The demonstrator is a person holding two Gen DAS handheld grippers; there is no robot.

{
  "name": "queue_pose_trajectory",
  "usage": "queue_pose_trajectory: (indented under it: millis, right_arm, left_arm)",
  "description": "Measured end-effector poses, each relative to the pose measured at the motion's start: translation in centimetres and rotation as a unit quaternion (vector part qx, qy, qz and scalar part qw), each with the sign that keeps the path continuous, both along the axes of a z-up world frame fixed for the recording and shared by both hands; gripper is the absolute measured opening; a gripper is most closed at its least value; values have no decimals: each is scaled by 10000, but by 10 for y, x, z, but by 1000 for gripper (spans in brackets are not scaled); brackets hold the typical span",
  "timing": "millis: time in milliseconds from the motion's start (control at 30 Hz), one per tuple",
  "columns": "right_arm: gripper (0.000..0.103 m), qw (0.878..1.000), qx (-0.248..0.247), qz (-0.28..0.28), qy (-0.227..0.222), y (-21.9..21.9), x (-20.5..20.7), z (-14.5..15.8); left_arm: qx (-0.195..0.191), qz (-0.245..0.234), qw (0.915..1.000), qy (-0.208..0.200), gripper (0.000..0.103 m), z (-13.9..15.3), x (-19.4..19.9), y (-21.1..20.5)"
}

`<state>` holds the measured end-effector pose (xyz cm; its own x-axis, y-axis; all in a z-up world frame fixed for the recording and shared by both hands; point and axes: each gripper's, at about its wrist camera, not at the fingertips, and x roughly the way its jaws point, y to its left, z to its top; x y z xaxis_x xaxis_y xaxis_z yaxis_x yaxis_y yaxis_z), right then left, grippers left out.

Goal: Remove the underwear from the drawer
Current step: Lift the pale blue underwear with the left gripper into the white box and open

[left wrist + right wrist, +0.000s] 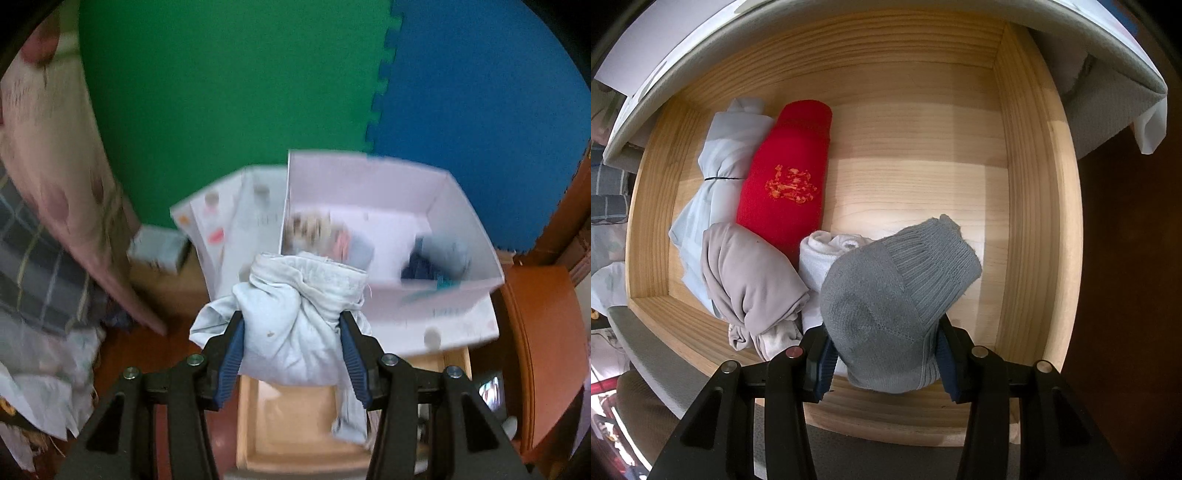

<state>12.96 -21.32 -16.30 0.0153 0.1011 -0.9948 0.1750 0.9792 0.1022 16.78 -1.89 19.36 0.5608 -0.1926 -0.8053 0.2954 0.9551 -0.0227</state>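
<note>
the left gripper (pixel 291 341) has its jaws clenched on a bunched pale blue cotton underwear piece (pixel 295 314), raised above the light wooden drawer (pixel 291 424). the right gripper (pixel 884 354), inside the drawer, grips a rolled grey knit sock (pixel 886 306) beside a red rolled cloth (pixel 790 177).

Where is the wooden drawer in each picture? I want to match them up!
Left wrist view: the wooden drawer sits at the bottom middle, under the pale blue bundle held by the left gripper, partly hidden.
Right wrist view: the drawer fills nearly the whole picture, with rolled clothes on its left side.
Shared landmark: the light wood of the drawer itself; the white box shows clearly only in the left view.
</note>
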Motion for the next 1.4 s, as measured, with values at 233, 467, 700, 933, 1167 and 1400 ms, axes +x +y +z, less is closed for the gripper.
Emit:
queue_pose_trajectory:
  millis: [233, 467, 700, 933, 1167, 1400]
  right_arm:
    - [43, 10000, -5, 24, 9, 2, 2, 1]
    - [43, 10000, 29, 3, 11, 2, 2, 1]
    - [43, 10000, 0, 31, 20, 1, 2, 0]
    - [43, 10000, -37, 49, 20, 5, 2, 0]
    - [43, 10000, -48, 52, 18, 5, 3, 0]
    - [43, 9999, -96, 77, 24, 8, 3, 0]
  left_arm:
    - [286, -52, 9990, -348, 51, 20, 55, -30]
    - [458, -128, 9988, -118, 51, -6, 94, -57]
    - [658, -163, 9977, 54, 55, -37, 102, -72]
    - [532, -297, 9981, 58, 59, -39, 96, -84]
    - [412, -358, 9985, 73, 60, -25, 89, -86]
    - [644, -503, 9966, -45, 60, -13, 66, -76]
